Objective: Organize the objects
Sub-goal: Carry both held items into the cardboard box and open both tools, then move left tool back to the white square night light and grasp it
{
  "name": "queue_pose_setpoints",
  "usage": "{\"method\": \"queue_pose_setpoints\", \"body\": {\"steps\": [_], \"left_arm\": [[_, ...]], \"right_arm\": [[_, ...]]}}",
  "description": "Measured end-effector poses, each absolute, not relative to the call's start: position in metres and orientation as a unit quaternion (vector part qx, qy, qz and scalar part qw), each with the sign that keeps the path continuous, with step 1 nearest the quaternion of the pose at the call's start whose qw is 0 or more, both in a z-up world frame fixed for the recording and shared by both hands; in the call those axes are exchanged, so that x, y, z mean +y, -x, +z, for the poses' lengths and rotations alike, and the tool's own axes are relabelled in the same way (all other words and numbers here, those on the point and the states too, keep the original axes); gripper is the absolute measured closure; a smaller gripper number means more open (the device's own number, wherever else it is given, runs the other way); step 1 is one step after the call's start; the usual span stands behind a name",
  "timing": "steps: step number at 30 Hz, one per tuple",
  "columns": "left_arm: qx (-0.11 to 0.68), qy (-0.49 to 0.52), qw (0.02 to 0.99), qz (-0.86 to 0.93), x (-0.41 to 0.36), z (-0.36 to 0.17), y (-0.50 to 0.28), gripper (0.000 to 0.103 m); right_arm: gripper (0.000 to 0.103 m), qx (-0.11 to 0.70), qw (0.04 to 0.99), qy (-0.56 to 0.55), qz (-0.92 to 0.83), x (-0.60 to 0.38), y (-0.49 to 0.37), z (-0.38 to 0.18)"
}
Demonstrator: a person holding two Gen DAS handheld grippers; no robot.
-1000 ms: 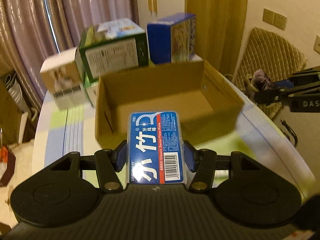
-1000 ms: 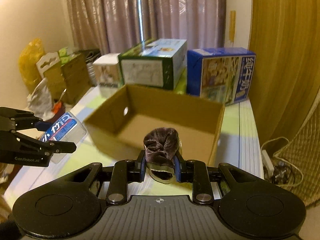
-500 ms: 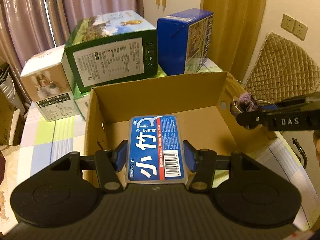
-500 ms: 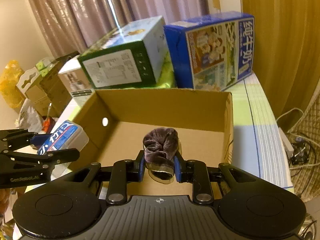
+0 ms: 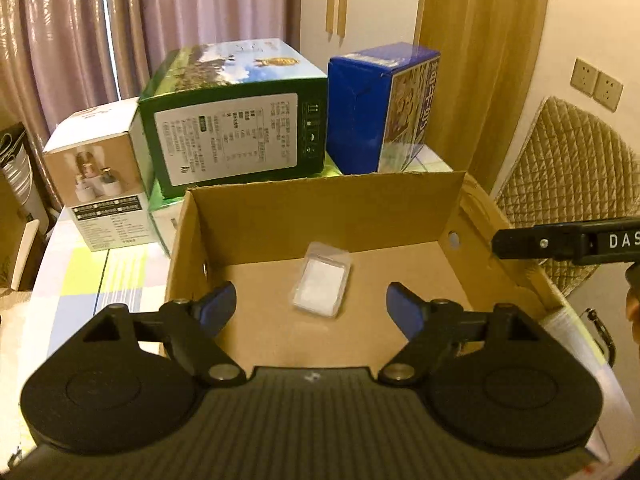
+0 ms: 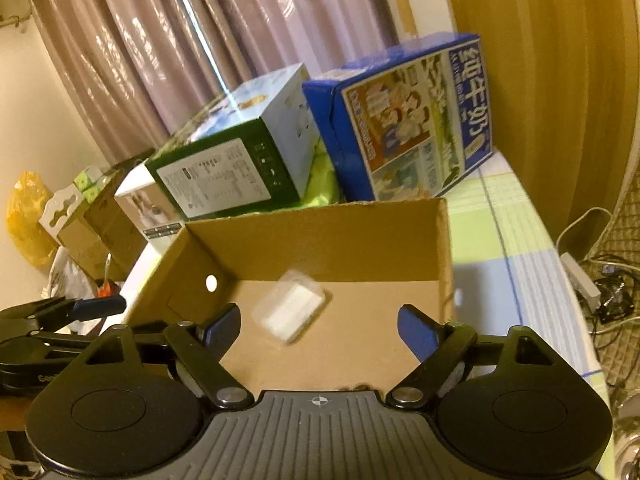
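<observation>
An open cardboard box (image 5: 320, 196) stands on the table, its floor below both grippers. A clear plastic floss-pick case (image 5: 322, 278) lies in it, pale side up; the right wrist view shows the case (image 6: 290, 308) blurred. My left gripper (image 5: 311, 308) hangs open over the box's near-left part, nothing between its blue pads. My right gripper (image 6: 320, 326) is open over the near wall of the box (image 6: 320, 232) and holds nothing. One finger of my right gripper (image 5: 536, 242) reaches over the box's right wall. No dark velvet item shows in either view.
Behind the box stand a green carton (image 5: 232, 136), a blue milk carton (image 5: 376, 112) and a small white box (image 5: 100, 176) on the checked tablecloth (image 5: 100, 276). A quilted chair (image 5: 560, 184) is at the right. Cables (image 6: 600, 296) lie on the floor.
Both grippers have opened. The floss-pick case left my left gripper and now lies in the box. The dark velvet item has left my right gripper and is out of sight.
</observation>
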State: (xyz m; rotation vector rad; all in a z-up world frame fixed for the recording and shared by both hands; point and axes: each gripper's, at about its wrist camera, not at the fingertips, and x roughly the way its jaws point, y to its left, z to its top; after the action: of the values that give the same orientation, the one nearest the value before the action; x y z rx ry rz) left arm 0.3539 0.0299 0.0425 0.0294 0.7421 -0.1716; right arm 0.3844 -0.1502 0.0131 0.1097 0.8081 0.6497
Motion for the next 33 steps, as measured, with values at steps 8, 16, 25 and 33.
{"method": "queue_pose_setpoints", "body": {"steps": [8,16,25,33], "left_arm": [[0.341,0.0,0.938,-0.068,0.037,0.063,-0.28,0.02],[0.341,-0.014,0.939,-0.041,0.036,0.058,-0.188,0.013],[0.383,0.022,0.922,-0.051,0.036,0.022,-0.109,0.012],[0.413,0.034,0.908,-0.064,0.029,-0.014,-0.089,0.012]], "right_arm": [[0.015,0.355,0.877,-0.053,0.319,-0.182,-0.316,0.039],[0.007,0.358,0.877,-0.057,0.315,-0.222,-0.214,0.026],[0.007,0.398,0.867,-0.054,0.294,-0.248,-0.135,-0.012],[0.007,0.424,0.86,-0.04,0.28,-0.25,-0.108,-0.044]]}}
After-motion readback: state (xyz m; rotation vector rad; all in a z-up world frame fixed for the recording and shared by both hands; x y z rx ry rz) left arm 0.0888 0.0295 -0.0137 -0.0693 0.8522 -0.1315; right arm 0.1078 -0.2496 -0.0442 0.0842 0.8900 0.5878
